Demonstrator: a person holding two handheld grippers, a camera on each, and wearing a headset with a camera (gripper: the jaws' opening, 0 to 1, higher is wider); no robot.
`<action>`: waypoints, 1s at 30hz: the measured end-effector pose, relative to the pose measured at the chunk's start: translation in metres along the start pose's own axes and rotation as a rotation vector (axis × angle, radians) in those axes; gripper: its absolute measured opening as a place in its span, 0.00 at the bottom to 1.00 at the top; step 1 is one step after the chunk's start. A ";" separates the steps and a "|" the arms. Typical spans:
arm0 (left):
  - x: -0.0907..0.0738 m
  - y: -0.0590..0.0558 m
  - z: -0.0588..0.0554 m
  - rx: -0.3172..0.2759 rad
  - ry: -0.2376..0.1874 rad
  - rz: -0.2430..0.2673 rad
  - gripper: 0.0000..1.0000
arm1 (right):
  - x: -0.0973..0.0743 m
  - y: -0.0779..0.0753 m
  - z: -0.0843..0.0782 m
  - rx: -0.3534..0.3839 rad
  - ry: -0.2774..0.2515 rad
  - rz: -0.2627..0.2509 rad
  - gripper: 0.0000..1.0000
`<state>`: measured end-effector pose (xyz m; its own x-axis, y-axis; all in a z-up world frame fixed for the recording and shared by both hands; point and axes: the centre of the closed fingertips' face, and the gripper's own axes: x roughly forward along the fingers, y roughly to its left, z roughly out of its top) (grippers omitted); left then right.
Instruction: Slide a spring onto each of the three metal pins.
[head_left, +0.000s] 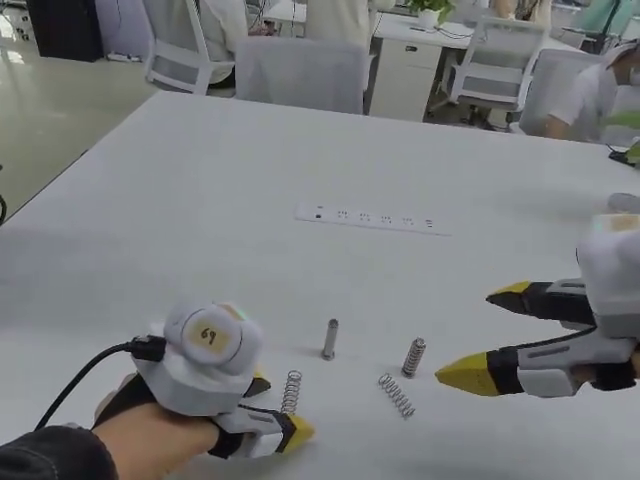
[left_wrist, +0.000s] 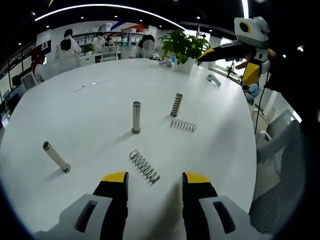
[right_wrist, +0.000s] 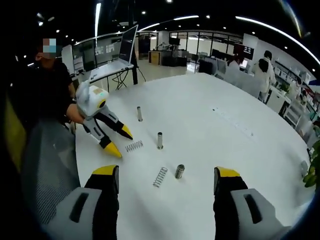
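Three metal pins stand on the white table (head_left: 200, 200). One pin (left_wrist: 176, 104) wears an upright spring (head_left: 413, 357). The middle pin (head_left: 329, 339) is bare, as is the far-left pin (left_wrist: 56, 157). One loose spring (head_left: 397, 395) lies flat near the sprung pin. Another loose spring (head_left: 291, 391) lies just ahead of my left gripper (head_left: 283, 408), which is open, jaws either side of it and not touching. My right gripper (head_left: 487, 333) hovers open to the right of the pins, holding nothing. In the right gripper view, the gripper (right_wrist: 166, 172) looks down on the sprung pin (right_wrist: 179, 171).
A white power strip (head_left: 365, 217) lies across the table's middle, beyond the pins. A black cable (head_left: 75, 375) trails from the left gripper. Chairs (head_left: 300, 72) and people sit past the far edge. A potted plant (left_wrist: 182, 47) stands at the table's far end.
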<state>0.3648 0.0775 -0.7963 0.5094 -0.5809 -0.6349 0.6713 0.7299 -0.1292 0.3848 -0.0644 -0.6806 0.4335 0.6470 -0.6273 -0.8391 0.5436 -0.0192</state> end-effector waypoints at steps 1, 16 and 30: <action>0.000 0.001 0.000 0.002 0.000 0.004 0.37 | 0.000 0.000 0.000 0.002 -0.005 -0.003 0.78; 0.009 0.008 0.000 0.000 0.008 0.043 0.30 | 0.003 0.004 -0.002 0.008 0.002 0.009 0.77; -0.001 0.031 -0.009 0.013 0.026 0.104 0.24 | 0.002 0.005 -0.005 0.008 0.009 0.013 0.76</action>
<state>0.3804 0.1042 -0.8068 0.5625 -0.4923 -0.6643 0.6223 0.7811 -0.0520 0.3801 -0.0629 -0.6856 0.4196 0.6489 -0.6347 -0.8420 0.5394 -0.0052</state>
